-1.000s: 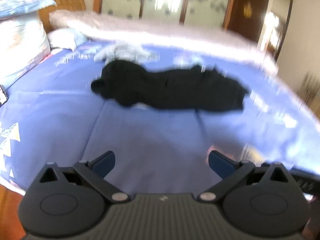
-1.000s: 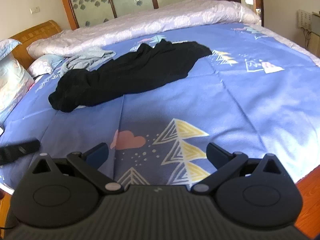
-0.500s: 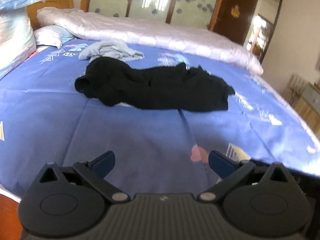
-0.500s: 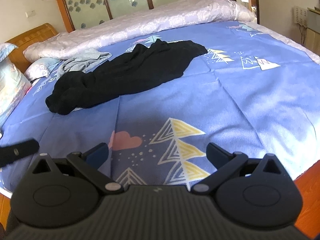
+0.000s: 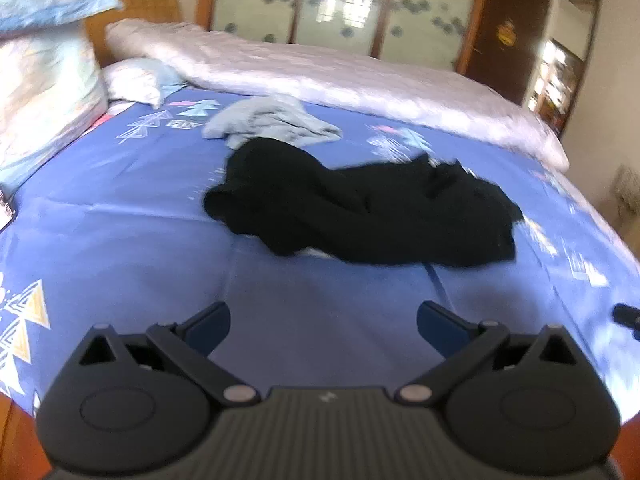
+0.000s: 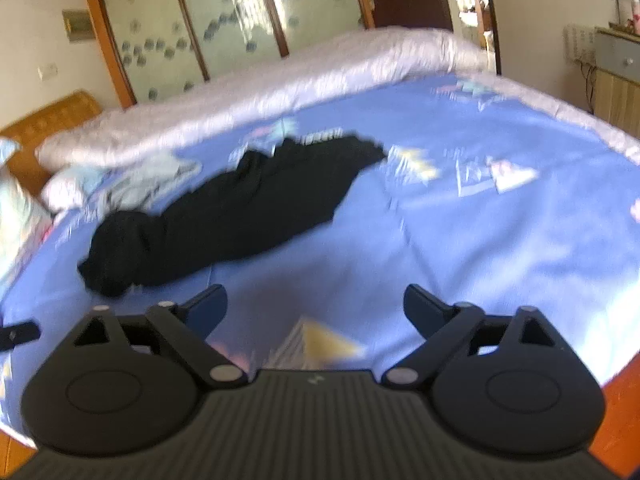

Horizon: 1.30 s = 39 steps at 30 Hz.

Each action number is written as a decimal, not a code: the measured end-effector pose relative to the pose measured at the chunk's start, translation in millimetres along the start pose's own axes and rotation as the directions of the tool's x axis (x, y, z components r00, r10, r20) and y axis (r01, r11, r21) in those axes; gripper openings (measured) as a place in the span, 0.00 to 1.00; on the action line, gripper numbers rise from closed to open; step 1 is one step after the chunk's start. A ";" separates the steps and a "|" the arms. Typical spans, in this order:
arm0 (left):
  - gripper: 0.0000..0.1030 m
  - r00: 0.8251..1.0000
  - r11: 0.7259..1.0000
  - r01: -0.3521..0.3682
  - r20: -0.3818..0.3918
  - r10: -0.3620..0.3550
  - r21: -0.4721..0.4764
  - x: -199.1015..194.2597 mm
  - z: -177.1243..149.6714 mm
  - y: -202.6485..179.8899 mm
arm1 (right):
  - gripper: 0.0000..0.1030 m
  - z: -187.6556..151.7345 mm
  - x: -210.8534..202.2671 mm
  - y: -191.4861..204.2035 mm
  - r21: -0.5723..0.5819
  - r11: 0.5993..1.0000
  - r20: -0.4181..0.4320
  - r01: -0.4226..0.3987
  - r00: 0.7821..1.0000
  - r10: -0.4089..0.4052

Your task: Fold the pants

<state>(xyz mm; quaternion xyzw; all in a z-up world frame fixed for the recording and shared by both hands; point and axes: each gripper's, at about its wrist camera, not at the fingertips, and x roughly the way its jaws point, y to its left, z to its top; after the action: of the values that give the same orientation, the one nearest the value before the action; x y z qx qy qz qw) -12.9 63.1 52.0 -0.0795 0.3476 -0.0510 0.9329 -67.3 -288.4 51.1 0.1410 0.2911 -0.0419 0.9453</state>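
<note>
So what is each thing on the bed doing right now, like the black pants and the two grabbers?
Black fabric pants: crumpled in a long heap on the blue patterned bedsheet, not folded.
Grey fabric garment: bunched up just behind the pants.
Pale pink quilt: rolled along the far side of the bed.
Left hand-held gripper: open, empty, short of the pants.
Right hand-held gripper: open, empty, short of the pants.

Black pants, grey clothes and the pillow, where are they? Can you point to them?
black pants point(image 5: 372, 216): left wrist view, middle of the crumpled heap.
grey clothes point(image 5: 272, 122): left wrist view, centre of the bundle behind the pants.
pillow point(image 5: 138, 82): left wrist view, its pale front face.
</note>
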 end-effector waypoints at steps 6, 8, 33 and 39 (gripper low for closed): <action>1.00 0.999 1.000 -0.008 0.038 0.008 -0.017 1.1 23.9 29.5 | 0.79 65.0 -5.2 -22.3 0.087 0.996 0.132 -0.035 0.991 0.023; 1.00 0.999 1.000 -0.003 0.039 0.004 -0.021 5.6 24.5 34.5 | 0.78 78.3 -6.2 -32.7 0.150 0.986 0.181 -0.079 0.982 0.051; 0.96 0.992 0.988 0.058 -0.104 -0.073 -0.141 103.3 42.8 63.8 | 0.04 70.8 241.3 -20.4 0.186 0.979 -0.252 -0.082 0.959 0.128; 0.99 0.981 0.961 0.087 -0.147 -0.129 -0.261 136.7 51.2 77.0 | 0.04 95.7 115.4 -49.0 0.283 0.929 0.040 -0.239 0.971 0.237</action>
<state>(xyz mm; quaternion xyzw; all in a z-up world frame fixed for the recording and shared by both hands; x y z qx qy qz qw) 126.8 124.0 -11.4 -0.2126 0.4211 -0.0633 0.8794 71.8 -362.8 50.1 0.3100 0.2605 0.0310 0.9138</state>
